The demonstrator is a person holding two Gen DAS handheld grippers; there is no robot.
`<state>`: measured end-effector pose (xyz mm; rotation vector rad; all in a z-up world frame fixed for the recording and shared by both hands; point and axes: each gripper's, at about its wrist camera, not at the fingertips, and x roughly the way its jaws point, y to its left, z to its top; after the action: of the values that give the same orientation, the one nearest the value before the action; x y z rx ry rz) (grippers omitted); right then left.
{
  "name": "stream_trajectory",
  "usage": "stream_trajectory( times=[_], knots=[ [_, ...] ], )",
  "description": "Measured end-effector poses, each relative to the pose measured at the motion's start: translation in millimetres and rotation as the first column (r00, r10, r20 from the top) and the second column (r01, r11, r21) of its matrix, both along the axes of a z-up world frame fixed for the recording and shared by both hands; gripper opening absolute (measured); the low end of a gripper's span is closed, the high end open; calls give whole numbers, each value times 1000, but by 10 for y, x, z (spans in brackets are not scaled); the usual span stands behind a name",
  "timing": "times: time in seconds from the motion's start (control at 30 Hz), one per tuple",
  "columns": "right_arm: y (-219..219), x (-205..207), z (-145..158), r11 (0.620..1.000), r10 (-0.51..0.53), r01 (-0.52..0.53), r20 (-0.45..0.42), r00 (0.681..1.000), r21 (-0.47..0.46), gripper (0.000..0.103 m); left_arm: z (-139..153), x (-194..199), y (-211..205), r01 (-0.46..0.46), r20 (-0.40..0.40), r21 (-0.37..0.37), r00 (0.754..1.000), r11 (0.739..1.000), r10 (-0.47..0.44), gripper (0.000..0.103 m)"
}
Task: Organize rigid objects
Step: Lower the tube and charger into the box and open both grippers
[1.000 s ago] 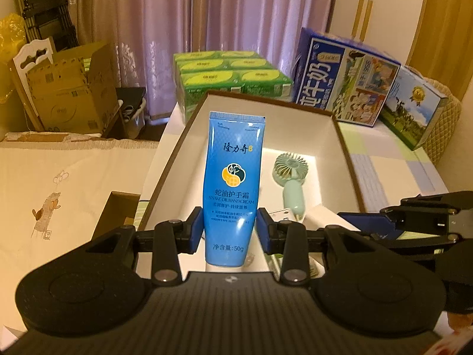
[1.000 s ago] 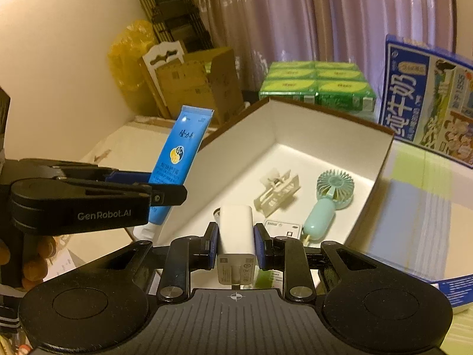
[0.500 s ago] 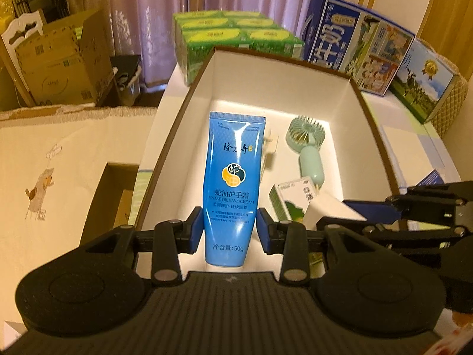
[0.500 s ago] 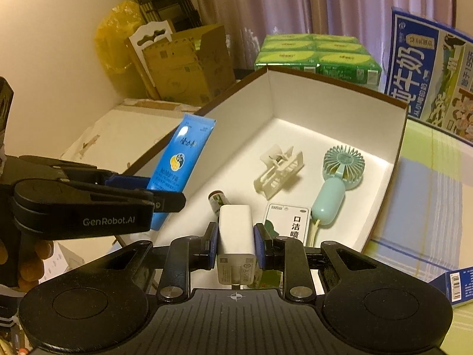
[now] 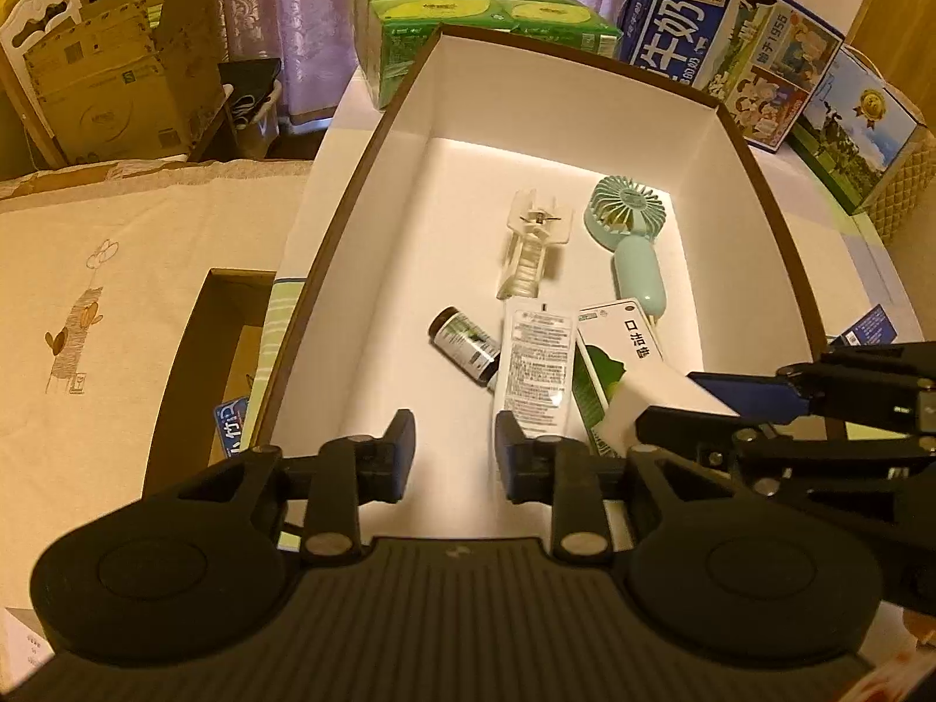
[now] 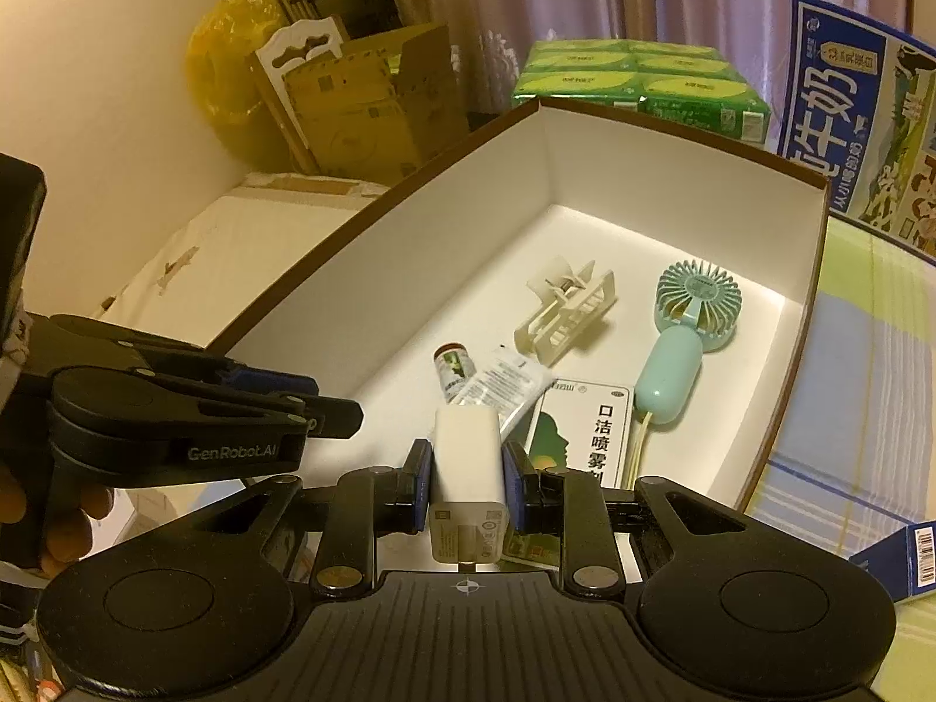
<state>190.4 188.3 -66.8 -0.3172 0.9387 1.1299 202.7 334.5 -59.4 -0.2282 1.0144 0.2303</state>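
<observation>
Hand-cream tube (image 5: 535, 368) lies printed-back up on the floor of the white box (image 5: 374, 222), between a small dark bottle (image 5: 465, 342) and a green spray carton (image 5: 620, 345). The left gripper (image 5: 453, 447) has just been closing, but its jaws are still apart and empty. The right gripper (image 6: 466, 459) is clamped on a white charger (image 6: 466, 515).

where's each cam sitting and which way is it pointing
Left wrist: on the left gripper, aimed down into the white box; its own empty fingers show, with the right gripper entering at right.
Right wrist: on the right gripper, aimed down into the box; its fingers clamp a white charger, with the left gripper and a hand at left.
Shared: the box and the mint fan.
</observation>
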Motion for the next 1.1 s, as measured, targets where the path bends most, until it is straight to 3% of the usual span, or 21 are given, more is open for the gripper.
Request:
stream_trajectory(
  times=[0.37,0.47,0.7,1.1],
  knots=[
    [-2,-15,-46,1000,-5,5,-8,1000,-12,22,25,14,-56,18,2,-8,1000,1000,-18,32],
    [-21,6,-12,1000,-23,24,-15,1000,19,22,29,5,-58,21,2,-8,1000,1000,-21,35],
    [-37,-17,-9,1000,-19,19,-18,1000,-5,23,60,-20,-68,25,6,-8,1000,1000,-25,43],
    [-135,-31,51,999,-40,40,-16,999,8,25,125,-61,-89,15,20,-2,1000,1000,-15,43]
  ],
)
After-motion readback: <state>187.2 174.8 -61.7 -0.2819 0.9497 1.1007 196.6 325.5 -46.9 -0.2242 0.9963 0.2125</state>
